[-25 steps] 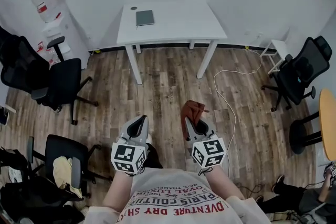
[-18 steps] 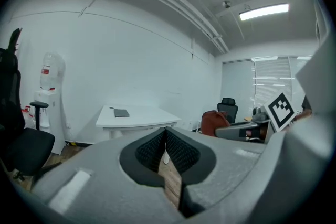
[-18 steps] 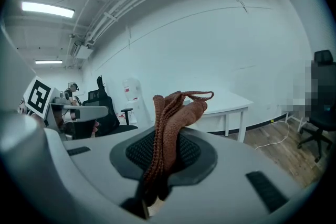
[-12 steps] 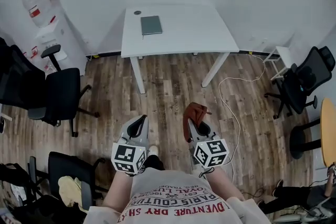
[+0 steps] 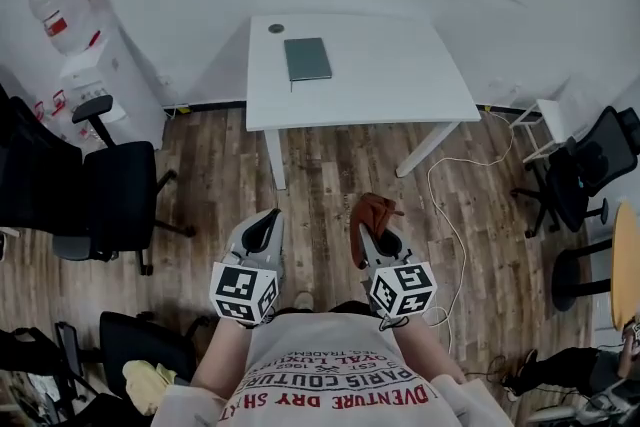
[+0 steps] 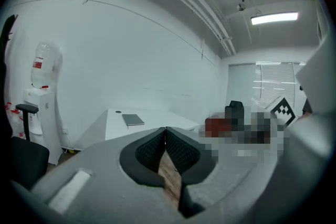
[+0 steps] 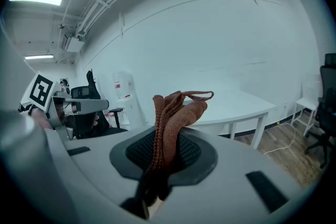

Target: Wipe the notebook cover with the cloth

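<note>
Cloth (image 7: 176, 113) is clamped in your right gripper (image 7: 167, 140): a rust-brown knitted piece, ribbed and bunched into soft folds, standing up from between the black mesh-textured pads (image 7: 191, 152) with a thin loop of yarn at its top; from the head view it reads as a crumpled brown tuft above the smooth grey gripper body. Your left gripper (image 6: 166, 136) has its jaws pressed together with nothing between them; the diamond-patterned black pads (image 6: 149, 152) meet along one straight seam. You hold both grippers low in front of your torso, side by side but apart, each with its cube of square black-and-white markers nearest you; under them runs a floor (image 5: 330, 165) of grey-brown wood-grain planks.

Well beyond the grippers stands a white rectangular table (image 5: 400, 85) with a smooth matte top and slim white legs; the notebook (image 5: 307, 58) lies flat on it, left of the middle, a thin grey-green rectangle with a plain cover; a small dark round thing (image 5: 276, 28) sits on the tabletop just past it, near the far left corner; what it is cannot be told.

To your left a black office chair (image 5: 110, 195) on castors stands beside a white water dispenser (image 5: 85, 65) topped with a clear bottle; to your right a thin white cable (image 5: 455, 225) snakes over the planks, and another black office chair (image 5: 585, 175) stands by the wall.
</note>
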### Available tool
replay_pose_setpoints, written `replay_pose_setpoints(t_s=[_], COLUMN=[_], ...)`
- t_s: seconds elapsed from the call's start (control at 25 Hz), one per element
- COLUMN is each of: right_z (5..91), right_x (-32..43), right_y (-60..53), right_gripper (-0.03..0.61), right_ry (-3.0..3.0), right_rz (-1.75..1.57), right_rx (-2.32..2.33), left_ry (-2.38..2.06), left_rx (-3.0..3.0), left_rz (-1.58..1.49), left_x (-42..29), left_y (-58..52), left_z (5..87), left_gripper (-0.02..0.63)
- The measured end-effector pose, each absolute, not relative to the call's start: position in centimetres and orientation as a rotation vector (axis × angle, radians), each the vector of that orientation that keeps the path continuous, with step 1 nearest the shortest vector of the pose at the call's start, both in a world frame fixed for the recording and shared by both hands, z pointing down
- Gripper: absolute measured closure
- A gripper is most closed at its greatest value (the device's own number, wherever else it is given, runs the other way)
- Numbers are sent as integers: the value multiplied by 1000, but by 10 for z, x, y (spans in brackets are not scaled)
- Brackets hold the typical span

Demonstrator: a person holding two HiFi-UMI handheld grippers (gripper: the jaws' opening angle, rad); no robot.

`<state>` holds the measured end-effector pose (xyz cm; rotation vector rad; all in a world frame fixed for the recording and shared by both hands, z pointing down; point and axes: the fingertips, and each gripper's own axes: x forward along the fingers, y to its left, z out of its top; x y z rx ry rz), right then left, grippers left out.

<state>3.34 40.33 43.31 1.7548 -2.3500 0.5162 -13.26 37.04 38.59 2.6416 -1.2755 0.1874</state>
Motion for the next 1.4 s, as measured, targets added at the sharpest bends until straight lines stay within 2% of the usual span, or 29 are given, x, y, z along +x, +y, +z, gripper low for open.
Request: replay_pose_setpoints(t_s=[0.36,0.68,1.12,1.4], right_z=[454,469,442,459], right_x=[26,39,110,149], right_y=[331,221,48,-22], right_gripper=[500,500,500,500], right_ry=[-2340,-2405,-2452,-2429], right_rz=[563,570,532,599], right_rx=[1681,1592,1498,1459], left_ry=[-1288,-1361,-1478,-1526], left_rx=[2586,2531,2498,2405], left_rz=[218,267,312,332], left_x=[-139,-119,-57,-37], left_y=[305,220,56,-17], left_z=[407,426,406,420], left_gripper=[604,604,604,604])
